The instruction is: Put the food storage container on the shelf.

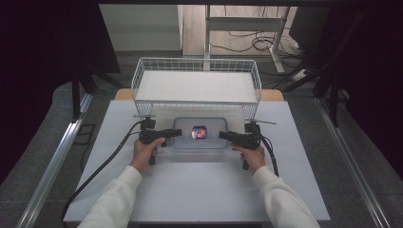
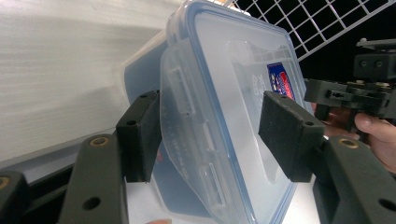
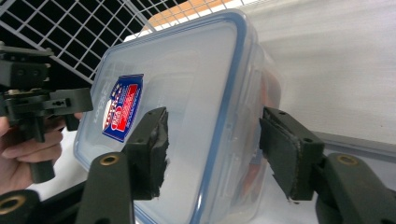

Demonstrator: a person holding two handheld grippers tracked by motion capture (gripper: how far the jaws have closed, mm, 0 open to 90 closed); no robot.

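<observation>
Both grippers at the lidded container's end latches, near the desk's far edge.
Left gripper point(image 1: 177, 132) and right gripper point(image 1: 222, 135) straddle the latches of the container point(image 1: 199, 134) with jaws apart, not clamped; next, I judge, each must close squarely.

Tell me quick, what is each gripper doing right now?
Left gripper: open, jaws straddling the end latch of the clear lidded container, not pressing it.
Right gripper: open, jaws straddling the container's other end, not gripping.

White table point(image 1: 199, 190) bearing lidded plastic container point(image 1: 199, 142) and wire basket point(image 1: 196, 64).

White sleeves point(image 1: 116, 199) — black claws point(image 1: 173, 133), brass-ringed screw holes — black cables point(image 1: 102, 164).
</observation>
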